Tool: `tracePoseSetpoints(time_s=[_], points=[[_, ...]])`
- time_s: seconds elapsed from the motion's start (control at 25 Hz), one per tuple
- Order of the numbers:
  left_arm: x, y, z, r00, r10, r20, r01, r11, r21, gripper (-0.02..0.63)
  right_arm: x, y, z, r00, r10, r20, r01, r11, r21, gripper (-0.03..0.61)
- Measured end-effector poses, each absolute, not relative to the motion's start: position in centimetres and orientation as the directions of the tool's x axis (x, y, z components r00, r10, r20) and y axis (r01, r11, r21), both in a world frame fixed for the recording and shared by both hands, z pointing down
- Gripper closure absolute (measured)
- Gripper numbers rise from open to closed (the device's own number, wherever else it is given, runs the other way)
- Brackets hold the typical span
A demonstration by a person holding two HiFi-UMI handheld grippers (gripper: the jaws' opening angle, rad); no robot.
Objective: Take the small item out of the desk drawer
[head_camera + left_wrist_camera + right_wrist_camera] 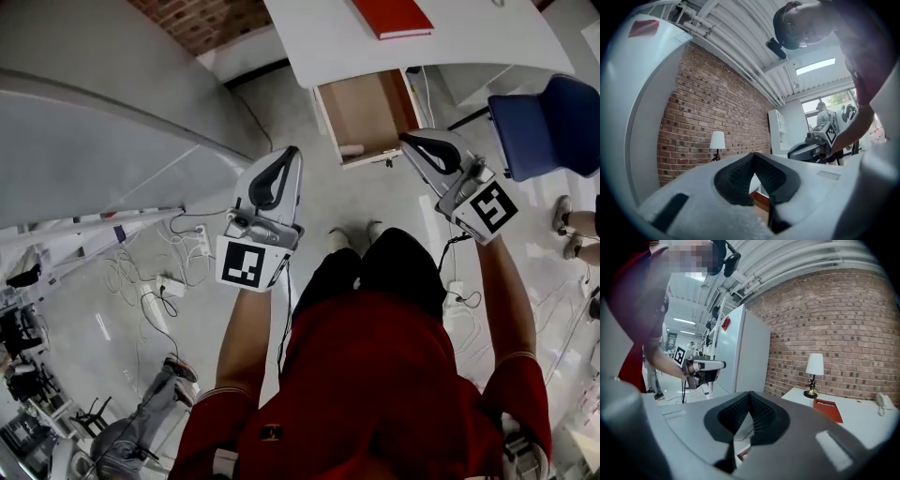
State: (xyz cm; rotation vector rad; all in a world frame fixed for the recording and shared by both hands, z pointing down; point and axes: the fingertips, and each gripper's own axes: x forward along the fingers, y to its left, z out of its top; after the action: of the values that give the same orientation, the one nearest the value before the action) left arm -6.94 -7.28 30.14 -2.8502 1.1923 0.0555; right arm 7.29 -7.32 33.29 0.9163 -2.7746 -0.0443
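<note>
The wooden desk drawer [367, 111] stands pulled out from under the white desk [319, 37]. A small pale item [352, 149] lies inside it against the front wall. My right gripper [406, 139] hovers at the drawer's front right corner, its jaws shut with nothing between them [750, 393]. To the left of the drawer, my left gripper [293, 152] is held over the floor, also shut and empty [753, 154]. Each gripper shows in the other's view: the right gripper [811, 149] and the left gripper [705, 365].
A red book [392, 16] lies on the desk, also seen as the red book [828, 409] beside a table lamp [814, 373] and a brick wall. A blue chair [548, 127] stands right of the drawer. A large white cabinet [84, 141] and floor cables [159, 281] are at left.
</note>
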Motion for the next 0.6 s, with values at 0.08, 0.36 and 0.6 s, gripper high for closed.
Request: tracePoseSetpoints(time_s=[0.08,0.36,0.6], points=[[-7.3,-8.7,31.1,0.690,-0.723,-0.043,-0.724,-0.689,-0.026,0.609,6.9,-9.2,35.1,-0.794,-0.556,0.247,-0.546,0.830,0.111,0.566],[-7.3,-13.5,34.5,0.633,-0.774,0.010,-0.774,-0.633,-0.004,0.609,6.3,-14.4,43.0,-0.819,-0.392,0.418,-0.388,0.916,0.099,0.566],[-5.7,-18.6,37.0,0.592,-0.805,0.031,-0.806,-0.593,0.003,0.609,6.2,-18.3,50.4,-0.808,-0.237,0.539,-0.256,0.966,0.040,0.565]])
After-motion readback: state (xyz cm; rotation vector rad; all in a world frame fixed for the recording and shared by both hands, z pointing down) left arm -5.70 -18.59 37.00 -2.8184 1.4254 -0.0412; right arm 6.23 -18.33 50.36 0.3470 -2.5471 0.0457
